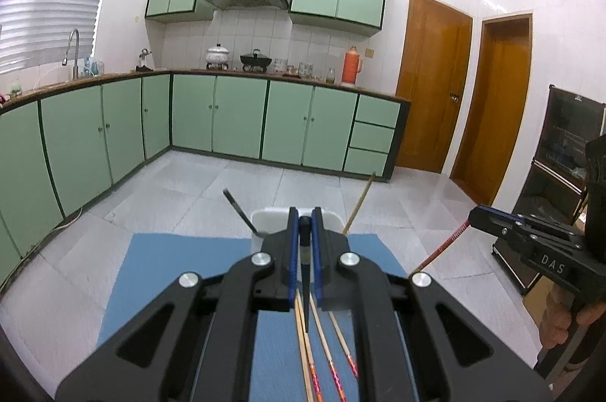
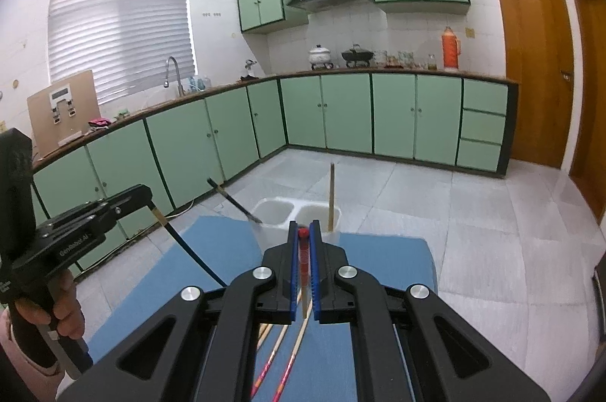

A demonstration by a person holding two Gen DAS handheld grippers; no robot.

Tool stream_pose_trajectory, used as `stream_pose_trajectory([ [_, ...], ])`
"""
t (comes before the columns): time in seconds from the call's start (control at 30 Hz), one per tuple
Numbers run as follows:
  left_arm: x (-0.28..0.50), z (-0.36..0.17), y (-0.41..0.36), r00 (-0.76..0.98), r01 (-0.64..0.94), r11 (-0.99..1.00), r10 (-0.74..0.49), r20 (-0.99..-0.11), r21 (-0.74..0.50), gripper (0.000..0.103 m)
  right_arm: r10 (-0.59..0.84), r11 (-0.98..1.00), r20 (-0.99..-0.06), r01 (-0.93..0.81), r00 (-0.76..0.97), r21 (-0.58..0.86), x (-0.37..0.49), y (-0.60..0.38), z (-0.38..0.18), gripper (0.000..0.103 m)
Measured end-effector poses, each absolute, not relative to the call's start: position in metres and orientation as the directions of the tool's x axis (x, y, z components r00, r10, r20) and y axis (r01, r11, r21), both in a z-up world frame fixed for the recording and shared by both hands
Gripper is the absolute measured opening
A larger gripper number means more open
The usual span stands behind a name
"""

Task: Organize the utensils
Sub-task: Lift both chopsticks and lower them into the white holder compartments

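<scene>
Your left tongs [image 1: 305,212] are clamped narrow on a black chopstick [image 1: 305,292], which runs back between the blue pads toward the camera. In the right wrist view that same chopstick slants down from the left tongs [image 2: 149,199] toward the blue mat [image 2: 212,250]. Your right tongs [image 2: 302,226] are likewise pinched tight, on a chopstick with a red ribbed end [image 2: 303,250]; its red tip shows just between the pads. In the left wrist view the right tongs [image 1: 471,214] sit off to the right of the white holder [image 1: 265,214], and the red-patterned stick trails down from them.

The white holder stands at the far edge of the blue mat [image 1: 170,269], straight ahead of both tongs. It has two compartments [image 2: 272,209]. A dark-handled utensil [image 2: 233,199] leans out of the left compartment, tilted to the left. A pale wooden chopstick [image 2: 331,197] stands nearly upright in the right compartment.

More chopsticks [image 1: 325,345] lie on the mat nearer to you than the holder, below the left tongs: pale wood with red and orange patterned ends, loosely side by side. The right wrist view shows several of them [image 2: 288,356] under the right tongs too.

Your hand [image 2: 66,315] grips the handle of the left tool, to the left of the holder.
</scene>
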State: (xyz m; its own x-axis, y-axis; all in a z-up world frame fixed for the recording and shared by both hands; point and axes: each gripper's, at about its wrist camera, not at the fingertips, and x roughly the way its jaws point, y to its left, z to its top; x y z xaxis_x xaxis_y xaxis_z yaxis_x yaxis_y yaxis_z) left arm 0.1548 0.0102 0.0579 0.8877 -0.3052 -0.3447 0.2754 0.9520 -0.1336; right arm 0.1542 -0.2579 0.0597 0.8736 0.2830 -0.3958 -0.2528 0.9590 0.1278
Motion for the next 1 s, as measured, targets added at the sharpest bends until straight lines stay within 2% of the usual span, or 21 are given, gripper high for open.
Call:
stream_pose_trajectory([
  [0.27, 0.165, 0.091, 0.013, 0.918, 0.274, 0.953, -0.299, -0.261, -0.129, 0.005, 0.307, 0.952, -0.306, -0.290, 0.901, 0.102, 0.164, -0.253, 0.105, 0.005],
  [0.47, 0.178, 0.127, 0.008, 0.941, 0.283, 0.952, -0.300, -0.160, -0.120, 0.005, 0.297, 0.955, -0.233, -0.283, 0.926, 0.094, 0.184, -0.253, 0.140, 0.005],
  [0.67, 0.208, 0.145, -0.006, 0.955, 0.272, 0.958, -0.280, -0.100, -0.087, 0.005, 0.250, 0.968, -0.220, -0.242, 0.943, 0.065, 0.220, -0.247, 0.152, 0.005],
  [0.77, 0.233, 0.138, -0.014, 0.958, 0.259, 0.963, -0.267, -0.109, -0.078, 0.005, 0.240, 0.971, -0.237, -0.233, 0.941, 0.058, 0.240, -0.244, 0.144, 0.005],
  [1.0, 0.292, 0.091, -0.027, 0.944, 0.227, 0.971, -0.238, -0.228, -0.074, 0.005, 0.239, 0.971, -0.322, -0.235, 0.916, 0.051, 0.291, -0.234, 0.108, 0.005],
])
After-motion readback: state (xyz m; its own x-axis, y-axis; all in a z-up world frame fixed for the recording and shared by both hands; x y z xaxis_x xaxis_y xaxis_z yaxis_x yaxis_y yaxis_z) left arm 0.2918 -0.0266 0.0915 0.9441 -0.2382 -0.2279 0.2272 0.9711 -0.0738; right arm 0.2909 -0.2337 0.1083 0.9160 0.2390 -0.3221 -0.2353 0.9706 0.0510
